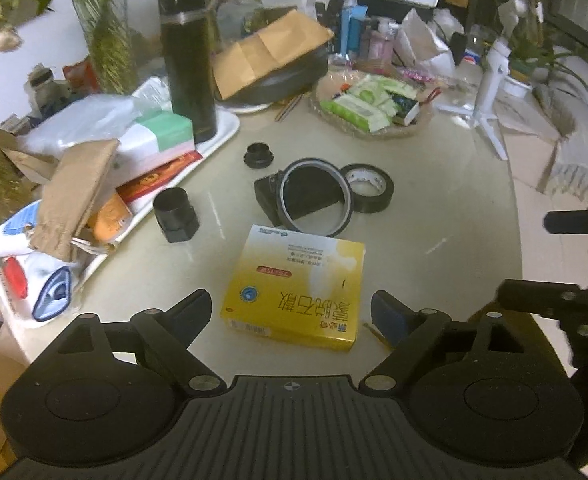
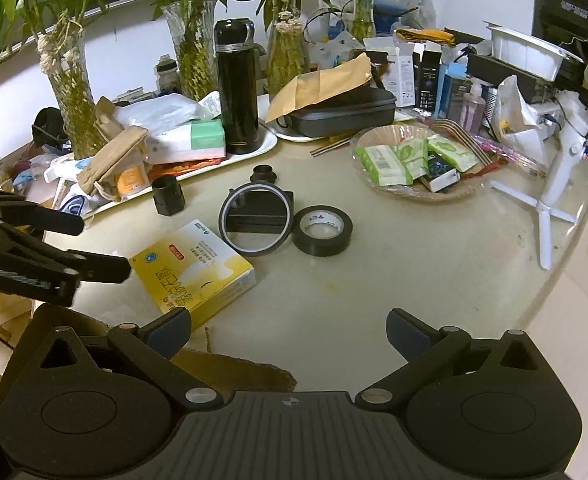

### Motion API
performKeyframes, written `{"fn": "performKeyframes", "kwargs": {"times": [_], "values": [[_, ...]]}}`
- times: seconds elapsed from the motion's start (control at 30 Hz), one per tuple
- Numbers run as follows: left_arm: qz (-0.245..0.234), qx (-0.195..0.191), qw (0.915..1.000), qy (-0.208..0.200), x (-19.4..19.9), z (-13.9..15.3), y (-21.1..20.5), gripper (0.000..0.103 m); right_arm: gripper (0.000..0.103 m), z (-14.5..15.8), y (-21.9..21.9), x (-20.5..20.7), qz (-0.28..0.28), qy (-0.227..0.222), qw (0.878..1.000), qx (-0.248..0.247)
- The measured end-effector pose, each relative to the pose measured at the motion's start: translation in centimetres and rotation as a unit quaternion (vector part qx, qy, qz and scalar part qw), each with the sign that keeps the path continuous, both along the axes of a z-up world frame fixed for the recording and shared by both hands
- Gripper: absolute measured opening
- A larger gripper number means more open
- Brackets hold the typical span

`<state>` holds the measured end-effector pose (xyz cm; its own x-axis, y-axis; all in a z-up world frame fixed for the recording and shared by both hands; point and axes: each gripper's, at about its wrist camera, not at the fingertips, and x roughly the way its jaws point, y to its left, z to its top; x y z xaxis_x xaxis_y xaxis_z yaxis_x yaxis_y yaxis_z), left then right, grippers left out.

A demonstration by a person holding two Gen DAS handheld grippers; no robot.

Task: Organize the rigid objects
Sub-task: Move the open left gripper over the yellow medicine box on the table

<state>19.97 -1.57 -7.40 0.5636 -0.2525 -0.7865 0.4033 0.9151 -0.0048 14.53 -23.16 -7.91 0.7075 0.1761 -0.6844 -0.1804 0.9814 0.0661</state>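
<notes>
The left gripper [image 1: 292, 312] stands wide open just above the pale round tabletop [image 1: 434, 216], its two black fingers flanking the near end of a flat yellow cardboard box with red and black print [image 1: 294, 292]. The box lies flat between the pads, and neither pad presses on it. The right gripper [image 2: 290, 330] is likewise spread wide with nothing between its fingers; it hangs over bare table to the right of the yellow box, well apart from it.

Just beyond the yellow box, a thin dark ring with a clear centre [image 1: 316, 198] leans on a small black rectangular block [image 1: 268, 196]. Whether the ring is a lens filter or a slim tape roll is hard to say from here. Touching the ring on its right lies a black roll of electrical tape with a white core [image 1: 368, 188]. Left of the yellow box and slightly farther stands a short black cylinder on a square base [image 1: 174, 216], and beyond the ring sits a smaller black threaded cap [image 1: 259, 155].

Farther back from the yellow box, a tall black metal flask [image 1: 186, 56] stands upright on a white tray [image 1: 226, 128] crowded with packets and paper bags. To the far right of the box, a shallow woven basket [image 1: 374, 130] holds green-and-white wipe packs, and a white folding tripod [image 1: 490, 92] stands near the table edge.
</notes>
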Motion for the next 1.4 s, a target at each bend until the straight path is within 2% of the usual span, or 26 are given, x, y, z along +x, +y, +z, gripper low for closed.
{"fn": "performKeyframes", "kwargs": {"times": [0.1, 0.33, 0.57, 0.77, 0.93, 1.0, 1.13, 1.2, 1.33, 1.4], "values": [[-0.005, 0.000, 1.0000, 0.008, 1.1, -0.8, -0.1, 0.089, 0.103, 0.1, -0.3, 0.1, -0.003, 0.002, 1.000, 0.004], [-0.020, 0.032, 0.9990, 0.026, 3.1, -2.7, -0.6, 0.089, 0.103, 0.1, -0.6, 0.1, -0.005, 0.003, 1.000, 0.003], [-0.030, 0.044, 0.9977, 0.043, 4.5, -3.9, -1.1, 0.090, 0.103, -0.1, -1.0, 0.5, -0.013, 0.011, 1.000, 0.005], [-0.010, 0.014, 0.9978, 0.064, 5.3, -3.8, 0.0, 0.090, 0.103, -0.2, -1.1, 0.6, -0.014, 0.015, 1.000, 0.006], [-0.026, 0.013, 0.9974, 0.065, 5.4, -4.0, -0.5, 0.091, 0.103, -0.1, -1.1, 0.6, -0.015, 0.015, 1.000, 0.011], [-0.032, 0.006, 0.9969, 0.071, 5.6, -4.0, -0.6, 0.099, 0.103, -0.1, -1.1, 0.6, -0.015, 0.015, 1.000, 0.010], [-0.049, 0.006, 0.9961, 0.074, 6.3, -3.9, -1.4, 0.099, 0.103, -0.1, -1.3, 0.6, -0.018, 0.014, 1.000, 0.011], [-0.060, 0.015, 0.9947, 0.082, 6.8, -4.3, -2.1, 0.100, 0.103, 0.0, -1.6, 0.6, -0.023, 0.011, 1.000, 0.013], [-0.071, 0.062, 0.9884, 0.119, 8.0, -5.4, -3.7, 0.103, 0.103, 0.1, -2.0, 0.6, -0.031, 0.010, 0.999, 0.021], [-0.078, 0.073, 0.9856, 0.131, 8.4, -5.7, -4.1, 0.103, 0.103, 0.1, -2.3, 0.7, -0.036, 0.013, 0.999, 0.027]]}}
